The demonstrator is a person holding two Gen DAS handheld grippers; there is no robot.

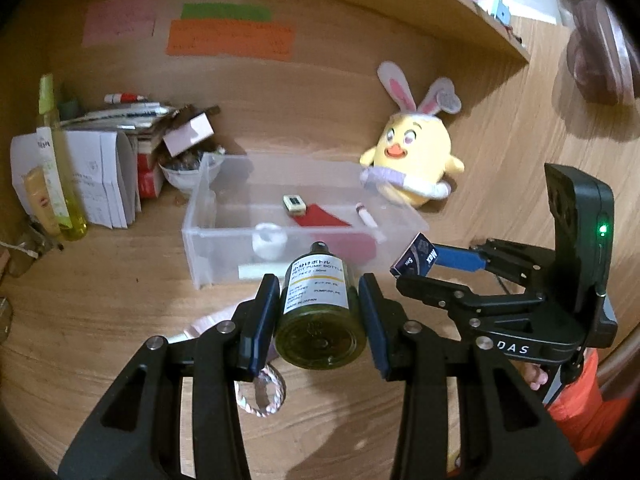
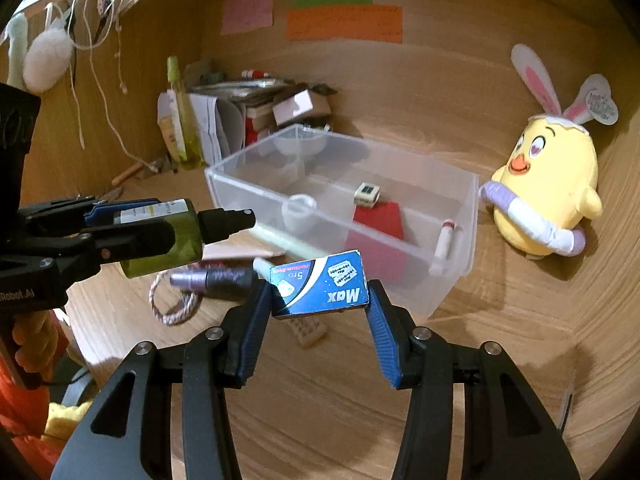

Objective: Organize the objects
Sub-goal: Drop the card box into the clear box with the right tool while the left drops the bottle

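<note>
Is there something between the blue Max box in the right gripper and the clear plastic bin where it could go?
Nothing visible blocks it. The blue Max box, held by the right gripper, hangs just before the clear bin, whose top is open. The green pump bottle in the left gripper stays off to its side.

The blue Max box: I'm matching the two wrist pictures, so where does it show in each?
Left wrist: blue Max box right of centre, seen edge-on in the right gripper.
Right wrist: low centre, clamped between that gripper's own pads.
Shared landmark: the clear plastic bin.
</note>
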